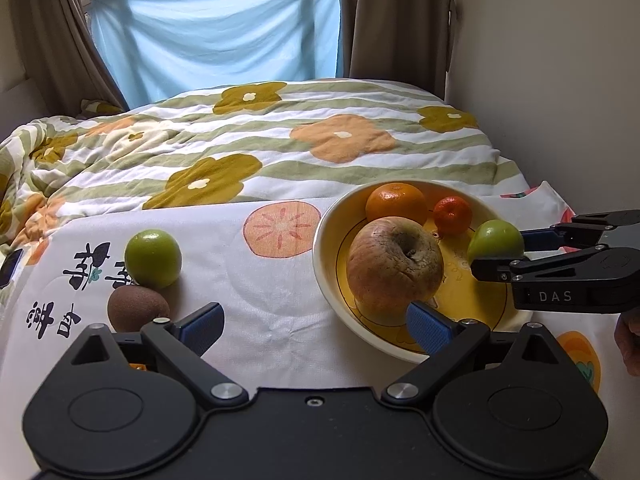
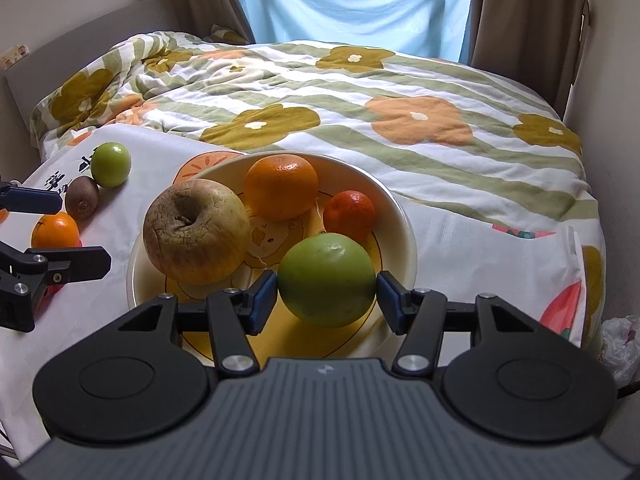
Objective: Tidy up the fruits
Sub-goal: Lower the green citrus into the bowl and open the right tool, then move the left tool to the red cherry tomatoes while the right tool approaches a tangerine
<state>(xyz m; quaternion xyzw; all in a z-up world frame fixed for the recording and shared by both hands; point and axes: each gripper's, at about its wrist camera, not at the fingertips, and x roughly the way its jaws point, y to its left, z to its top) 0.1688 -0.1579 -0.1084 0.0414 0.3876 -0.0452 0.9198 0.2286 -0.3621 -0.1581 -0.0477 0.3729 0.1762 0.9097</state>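
Note:
A cream and yellow bowl (image 1: 332, 280) (image 2: 400, 216) on the bed holds a wrinkled apple (image 1: 394, 266) (image 2: 196, 232), a large orange (image 1: 396, 202) (image 2: 280, 186) and a small mandarin (image 1: 452, 214) (image 2: 348, 214). My right gripper (image 2: 326, 296) (image 1: 496, 242) is shut on a green fruit (image 2: 326, 280) (image 1: 494, 238) over the bowl's right side, a pad against each flank. My left gripper (image 1: 316, 328) stands open and empty, its right pad in front of the apple. On the cloth to the left lie another green fruit (image 1: 152, 258) (image 2: 111, 164), a kiwi (image 1: 138, 308) (image 2: 82, 197) and an orange (image 2: 54, 230).
A white printed cloth (image 1: 260, 292) covers the near part of the bed, and a flowered quilt (image 1: 280, 148) lies behind it. A wall (image 1: 560, 60) runs close on the right. A crumpled plastic bag (image 2: 620, 344) sits low at the right. Part of a hand (image 1: 630, 340) shows at the right edge.

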